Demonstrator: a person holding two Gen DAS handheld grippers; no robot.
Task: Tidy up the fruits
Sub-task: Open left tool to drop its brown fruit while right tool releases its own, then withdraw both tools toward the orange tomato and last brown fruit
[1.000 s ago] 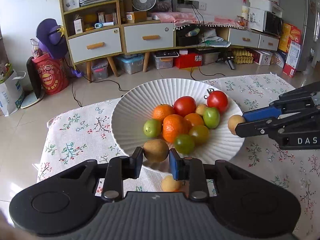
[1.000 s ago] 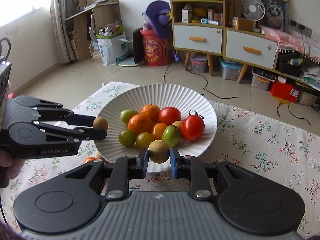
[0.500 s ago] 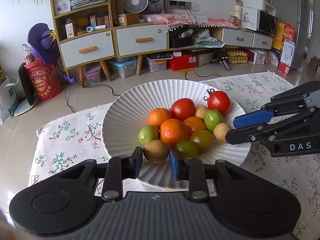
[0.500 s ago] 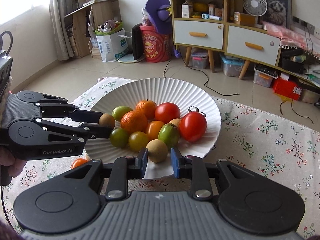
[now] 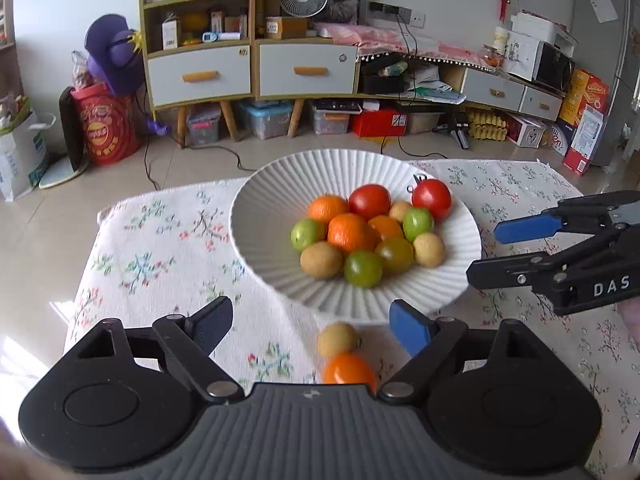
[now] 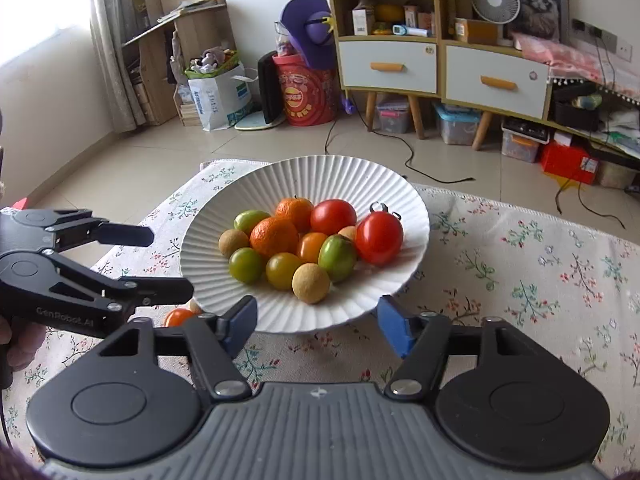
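Note:
A white ribbed plate [image 5: 276, 184] [image 6: 320, 176] on the floral tablecloth holds several fruits: oranges, red tomatoes, green fruits and tan round fruits. My left gripper [image 5: 312, 320] is open and empty, drawn back from the plate's near rim. A tan fruit [image 5: 337, 339] and an orange fruit [image 5: 347, 368] lie on the cloth between its fingers. My right gripper [image 6: 316, 320] is open and empty at the plate's near rim. It also shows in the left wrist view [image 5: 500, 252], open, at the plate's right. The left gripper shows in the right wrist view [image 6: 168, 262], open.
The floral tablecloth [image 5: 160, 248] covers a low table whose far edge lies just behind the plate. The orange fruit on the cloth [image 6: 178, 317] also shows in the right wrist view, left of the plate. Shelves, drawers and boxes stand across the floor behind.
Both grippers have opened and pulled back. Each let go of a tan fruit, and both fruits now lie in the plate with the others.

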